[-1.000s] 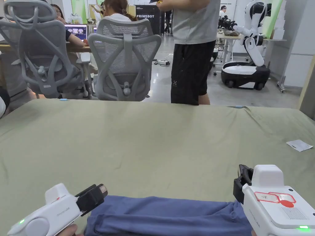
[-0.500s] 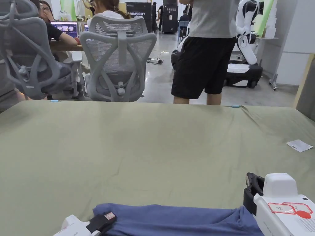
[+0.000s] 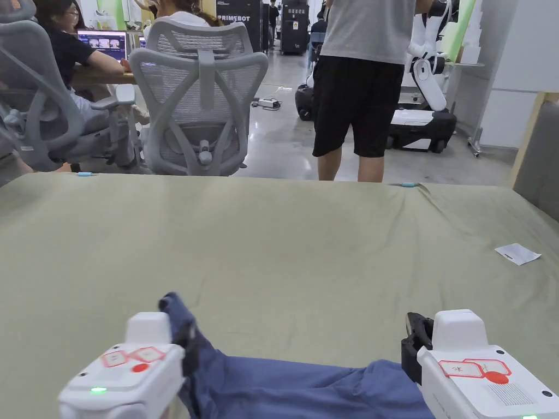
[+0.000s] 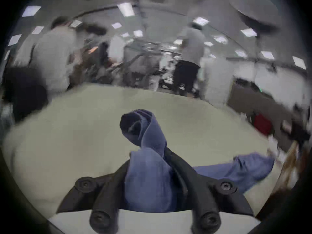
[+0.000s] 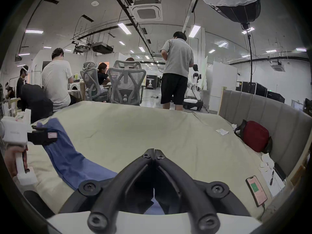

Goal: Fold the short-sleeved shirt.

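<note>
A blue short-sleeved shirt (image 3: 305, 387) lies as a long band along the near edge of the green sheet (image 3: 273, 245). My left gripper (image 3: 185, 333) is shut on the band's left end and holds it up off the sheet. In the left gripper view the cloth (image 4: 148, 178) fills the gap between the jaws of the left gripper (image 4: 148, 153) and curls above them. My right gripper (image 3: 415, 333) sits at the band's right end. In the right gripper view the right gripper (image 5: 154, 153) has its tips touching, and the shirt (image 5: 67, 156) runs underneath towards the left gripper (image 5: 49, 135).
A white paper slip (image 3: 517, 253) lies at the right of the sheet. A red bag (image 5: 255, 135) and a phone (image 5: 256, 190) rest by the grey padded board (image 5: 270, 112) on the right. Beyond the far edge stand office chairs (image 3: 199, 98) and a person (image 3: 360, 82).
My left gripper has turned upright and risen, lifting the shirt's left end off the sheet. My right gripper has stayed at the right end. The standing person has stepped farther away.
</note>
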`<act>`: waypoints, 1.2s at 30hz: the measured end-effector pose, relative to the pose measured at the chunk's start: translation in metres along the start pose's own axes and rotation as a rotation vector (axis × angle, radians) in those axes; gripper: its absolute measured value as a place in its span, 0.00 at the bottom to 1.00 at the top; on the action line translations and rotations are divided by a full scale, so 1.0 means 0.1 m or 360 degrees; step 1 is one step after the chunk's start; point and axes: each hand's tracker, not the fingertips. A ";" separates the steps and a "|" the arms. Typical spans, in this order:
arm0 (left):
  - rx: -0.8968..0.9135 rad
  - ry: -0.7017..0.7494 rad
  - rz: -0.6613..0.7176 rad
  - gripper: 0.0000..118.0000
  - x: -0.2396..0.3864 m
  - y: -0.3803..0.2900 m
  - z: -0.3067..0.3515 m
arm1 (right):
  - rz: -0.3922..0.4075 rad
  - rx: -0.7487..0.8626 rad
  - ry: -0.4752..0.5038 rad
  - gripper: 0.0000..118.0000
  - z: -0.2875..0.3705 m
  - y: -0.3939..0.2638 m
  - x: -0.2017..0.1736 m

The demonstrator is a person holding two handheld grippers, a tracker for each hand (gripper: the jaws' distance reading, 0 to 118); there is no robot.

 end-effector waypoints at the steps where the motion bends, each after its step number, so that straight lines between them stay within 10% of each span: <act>1: -0.0012 -0.0022 -0.0163 0.09 0.27 0.00 -0.02 | -0.0001 0.0000 0.0005 0.00 0.02 0.00 0.02; 5: -0.0164 0.0036 -0.0831 0.09 1.22 -0.32 -0.31 | -0.0019 0.0001 0.0010 0.00 0.10 -0.06 0.13; 10: -0.0286 0.0027 -0.0864 0.16 1.53 -0.72 -0.62 | -0.0038 -0.0014 -0.0011 0.00 0.17 -0.15 0.30; 14: -0.0129 -0.0315 -0.0193 1.00 1.25 -0.35 -0.35 | -0.0033 -0.0015 -0.0014 0.00 0.19 -0.18 0.38; 18: -0.0044 -0.0421 0.0484 0.99 0.76 -0.15 -0.19 | -0.0055 -0.0013 -0.0002 0.00 0.19 -0.19 0.41; 21: -0.0182 -0.0275 0.0697 0.84 0.41 -0.17 -0.34 | -0.0055 -0.0012 0.0007 0.00 0.19 -0.20 0.41; 24: -0.0358 -0.0363 0.0676 0.01 0.39 -0.31 -0.56 | -0.0087 -0.0012 0.0018 0.00 0.17 -0.21 0.41; 36: -0.0621 -0.0654 0.0499 0.00 1.39 -0.63 -0.84 | -0.0068 -0.0023 -0.0009 0.00 0.17 -0.20 0.44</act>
